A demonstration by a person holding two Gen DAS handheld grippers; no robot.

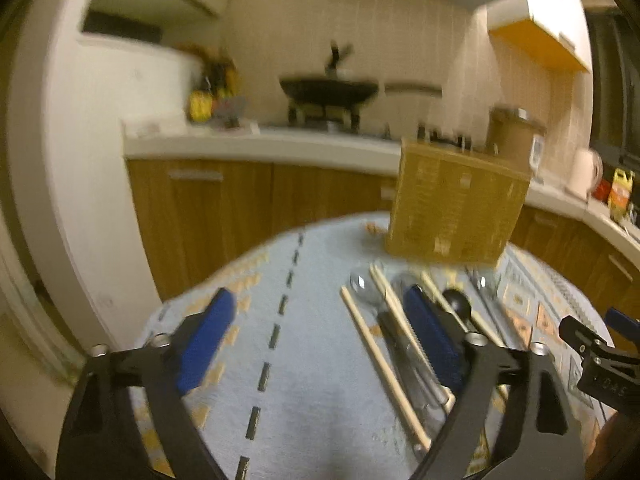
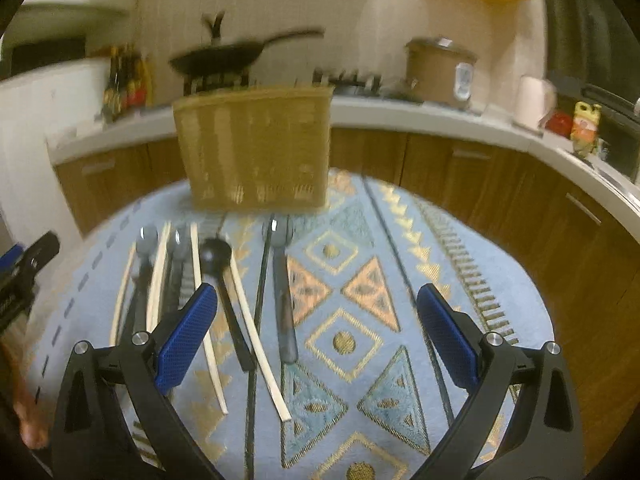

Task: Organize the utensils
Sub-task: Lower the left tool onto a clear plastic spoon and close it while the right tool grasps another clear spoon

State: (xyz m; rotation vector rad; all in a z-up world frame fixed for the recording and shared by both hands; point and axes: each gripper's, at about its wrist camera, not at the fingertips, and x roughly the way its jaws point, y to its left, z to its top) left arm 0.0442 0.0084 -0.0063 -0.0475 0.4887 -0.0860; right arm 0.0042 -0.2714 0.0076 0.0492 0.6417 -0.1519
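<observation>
A woven tan utensil holder [image 2: 256, 148] stands at the far side of the blue patterned tablecloth [image 2: 400, 280]; it also shows in the left wrist view [image 1: 456, 208]. Several utensils lie in front of it: pale chopsticks [image 2: 256, 332], a black spoon [image 2: 216, 256], metal spoons [image 2: 146, 240] and a dark-handled fork [image 2: 280, 292]. In the left wrist view the chopsticks [image 1: 380, 364] and black spoon [image 1: 456, 300] lie by the right finger. My left gripper [image 1: 320, 344] is open and empty. My right gripper [image 2: 316, 336] is open and empty above the cloth, right of the utensils.
A kitchen counter [image 2: 440, 116] with wooden cabinets runs behind the table. On it are a black wok [image 2: 224, 56], a brown rice cooker [image 2: 440, 68] and bottles [image 2: 124, 80]. The other gripper shows at the left edge of the right wrist view [image 2: 24, 276].
</observation>
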